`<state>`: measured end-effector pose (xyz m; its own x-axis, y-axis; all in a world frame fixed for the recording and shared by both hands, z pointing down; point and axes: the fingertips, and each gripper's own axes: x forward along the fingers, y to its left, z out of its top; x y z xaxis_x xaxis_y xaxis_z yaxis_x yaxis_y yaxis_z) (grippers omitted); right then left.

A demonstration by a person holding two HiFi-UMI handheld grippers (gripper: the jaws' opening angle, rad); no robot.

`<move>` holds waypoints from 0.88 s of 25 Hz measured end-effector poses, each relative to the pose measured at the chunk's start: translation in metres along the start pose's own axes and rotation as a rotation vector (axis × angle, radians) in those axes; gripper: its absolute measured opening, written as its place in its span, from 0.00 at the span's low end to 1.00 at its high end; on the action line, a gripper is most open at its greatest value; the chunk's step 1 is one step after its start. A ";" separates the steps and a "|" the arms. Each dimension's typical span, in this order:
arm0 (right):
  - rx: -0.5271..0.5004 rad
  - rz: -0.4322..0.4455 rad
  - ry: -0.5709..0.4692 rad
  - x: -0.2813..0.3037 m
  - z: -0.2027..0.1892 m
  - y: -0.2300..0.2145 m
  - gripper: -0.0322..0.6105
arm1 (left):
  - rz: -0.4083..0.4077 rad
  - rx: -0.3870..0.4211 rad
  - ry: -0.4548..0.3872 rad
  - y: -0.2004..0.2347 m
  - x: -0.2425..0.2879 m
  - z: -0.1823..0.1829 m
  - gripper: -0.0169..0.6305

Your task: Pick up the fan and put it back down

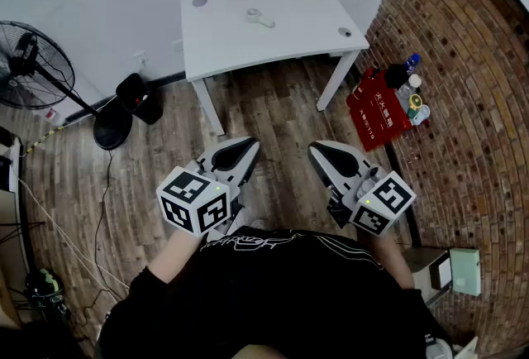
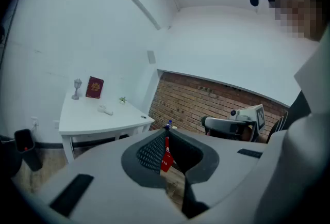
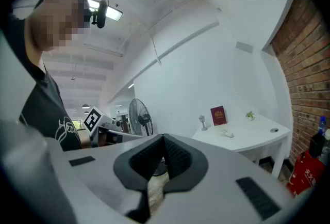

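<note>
Plank floor (image 1: 273, 101), white table (image 1: 285, 39), brick wall (image 1: 463, 43), fan (image 1: 37, 68) aside; left gripper (image 1: 246, 149) and right gripper (image 1: 319, 154) closed, empty

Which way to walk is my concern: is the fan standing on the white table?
No, the fan stands on the wooden floor, left of the white table and apart from it.

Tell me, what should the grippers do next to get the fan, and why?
Probably turn left and step toward the fan. It stands on the floor by the wall, well away from the left gripper and the right gripper, which are both shut, empty and held close to the body.
</note>
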<state>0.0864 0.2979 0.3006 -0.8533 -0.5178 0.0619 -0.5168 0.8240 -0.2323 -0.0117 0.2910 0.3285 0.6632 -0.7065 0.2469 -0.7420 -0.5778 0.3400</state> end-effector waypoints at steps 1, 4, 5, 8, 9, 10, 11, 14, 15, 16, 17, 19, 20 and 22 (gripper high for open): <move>-0.005 -0.003 -0.003 -0.001 0.002 0.001 0.05 | -0.003 0.004 -0.002 -0.001 -0.001 0.002 0.09; -0.010 -0.020 -0.007 -0.005 0.007 0.000 0.05 | -0.008 0.013 -0.006 -0.005 -0.002 0.006 0.09; -0.004 -0.029 -0.007 -0.007 0.008 -0.002 0.05 | -0.010 0.016 -0.007 -0.006 -0.002 0.007 0.09; 0.002 -0.034 -0.012 -0.009 0.012 -0.004 0.05 | -0.015 0.024 -0.009 -0.007 0.000 0.012 0.09; -0.007 -0.027 -0.019 -0.008 0.015 -0.003 0.05 | -0.016 0.027 -0.011 -0.006 0.000 0.014 0.09; -0.020 -0.022 -0.025 -0.007 0.018 -0.001 0.05 | -0.017 0.030 -0.014 -0.004 -0.001 0.017 0.09; -0.034 -0.023 -0.030 -0.005 0.021 0.000 0.05 | -0.016 0.032 -0.019 -0.003 -0.002 0.020 0.09; -0.055 -0.050 -0.034 0.001 0.026 -0.004 0.05 | -0.015 0.040 -0.034 0.004 -0.004 0.027 0.09; -0.048 -0.059 -0.038 0.004 0.026 -0.007 0.08 | -0.015 0.042 -0.039 0.006 -0.005 0.029 0.09; -0.035 -0.067 -0.046 0.006 0.027 -0.010 0.12 | -0.015 0.045 -0.044 0.009 -0.006 0.031 0.09; -0.025 -0.074 -0.053 0.008 0.028 -0.013 0.19 | -0.014 0.047 -0.047 0.012 -0.006 0.033 0.09; -0.030 -0.090 -0.057 0.013 0.030 -0.016 0.32 | -0.010 0.049 -0.052 0.018 -0.008 0.035 0.09; -0.041 -0.098 -0.054 0.017 0.030 -0.018 0.37 | -0.008 0.049 -0.055 0.021 -0.009 0.036 0.09; -0.056 -0.104 -0.050 0.023 0.030 -0.021 0.42 | -0.002 0.048 -0.060 0.029 -0.012 0.037 0.09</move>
<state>0.0794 0.2615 0.2779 -0.7908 -0.6111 0.0339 -0.6069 0.7758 -0.1727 -0.0442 0.2676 0.3016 0.6588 -0.7276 0.1913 -0.7455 -0.5972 0.2958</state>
